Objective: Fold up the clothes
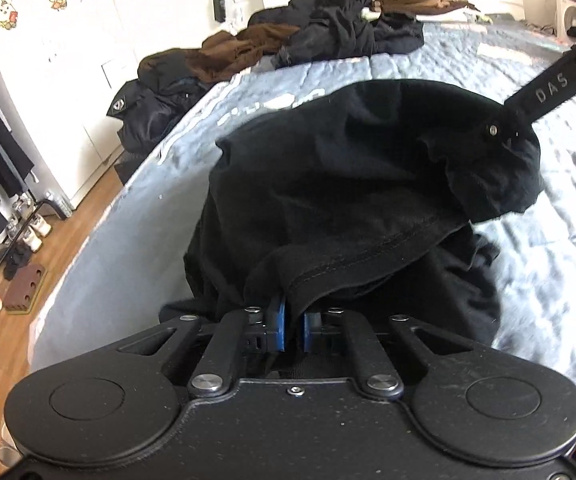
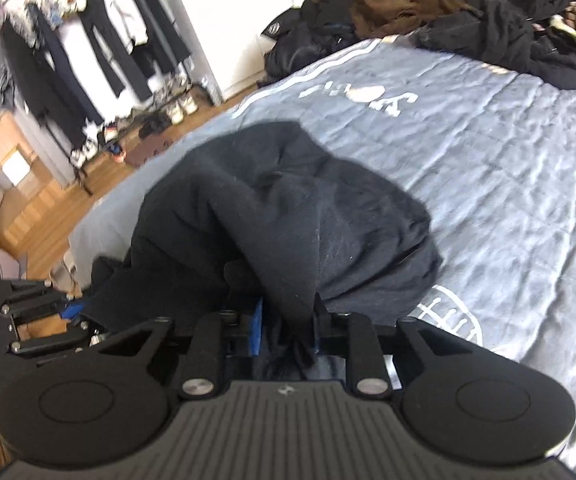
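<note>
A black garment hangs bunched between both grippers above the blue-grey bed cover. My left gripper is shut on its hemmed edge, which passes between the blue pads. My right gripper is shut on another part of the same garment, with cloth squeezed between its pads. In the left wrist view the right gripper reaches in from the upper right into the cloth. In the right wrist view the left gripper shows at the left edge.
A heap of black and brown clothes lies along the far side of the bed. A clothes rack with hanging garments and shoes below stands by the wall. Wooden floor runs beside the bed.
</note>
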Tool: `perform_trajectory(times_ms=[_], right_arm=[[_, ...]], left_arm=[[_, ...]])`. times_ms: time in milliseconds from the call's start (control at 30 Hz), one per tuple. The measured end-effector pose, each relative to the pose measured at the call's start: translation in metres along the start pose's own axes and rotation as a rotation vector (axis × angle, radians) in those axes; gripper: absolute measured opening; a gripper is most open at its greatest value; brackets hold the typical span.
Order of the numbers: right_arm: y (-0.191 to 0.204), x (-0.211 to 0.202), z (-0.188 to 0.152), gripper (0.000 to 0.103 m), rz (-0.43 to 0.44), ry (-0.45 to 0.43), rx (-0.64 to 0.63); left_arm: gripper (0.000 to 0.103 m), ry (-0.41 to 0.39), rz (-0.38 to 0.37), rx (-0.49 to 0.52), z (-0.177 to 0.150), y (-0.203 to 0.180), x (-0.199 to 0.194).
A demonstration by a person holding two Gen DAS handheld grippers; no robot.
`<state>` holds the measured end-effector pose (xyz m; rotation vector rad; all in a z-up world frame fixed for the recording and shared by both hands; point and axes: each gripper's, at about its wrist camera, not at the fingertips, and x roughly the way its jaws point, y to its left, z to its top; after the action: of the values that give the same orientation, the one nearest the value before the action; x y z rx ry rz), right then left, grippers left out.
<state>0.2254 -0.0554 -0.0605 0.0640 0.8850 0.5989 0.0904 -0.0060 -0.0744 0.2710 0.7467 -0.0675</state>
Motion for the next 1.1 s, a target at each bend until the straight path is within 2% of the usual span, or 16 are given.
perform_trajectory(times_ms=[100,267,433,567,900,967,1100], right_arm=[[-0.008,-0.027,0.008,0.019,-0.01,-0.061,0.028],[-0.024,-0.08,0.02,0.015,-0.041,-0.163,0.069],[-0.053,-0.141,0.022,0.012,-0.12,-0.253,0.099],[-0.084,-0.19,0.014,0.01,-0.189,-0.311,0.145],[-0.183,-0.287,-0.049,0.009,-0.342,-0.396,0.296],[-0.2,-0.309,-0.062,0.006,-0.379,-0.424,0.324],[-0.226,-0.361,-0.083,0.0,-0.459,-0.487,0.354]], left_arm=[[0.006,-0.03,-0.026,-0.014,0.011,-0.005,-0.011],[0.006,-0.102,-0.118,-0.024,0.036,-0.026,-0.033],[0.006,-0.17,-0.219,0.012,0.061,-0.073,-0.053],[0.006,-0.203,-0.319,0.051,0.076,-0.126,-0.059],[0.005,-0.251,-0.56,0.191,0.101,-0.259,-0.068],[0.004,-0.264,-0.601,0.223,0.107,-0.281,-0.07],[0.004,-0.292,-0.645,0.277,0.113,-0.299,-0.075]])
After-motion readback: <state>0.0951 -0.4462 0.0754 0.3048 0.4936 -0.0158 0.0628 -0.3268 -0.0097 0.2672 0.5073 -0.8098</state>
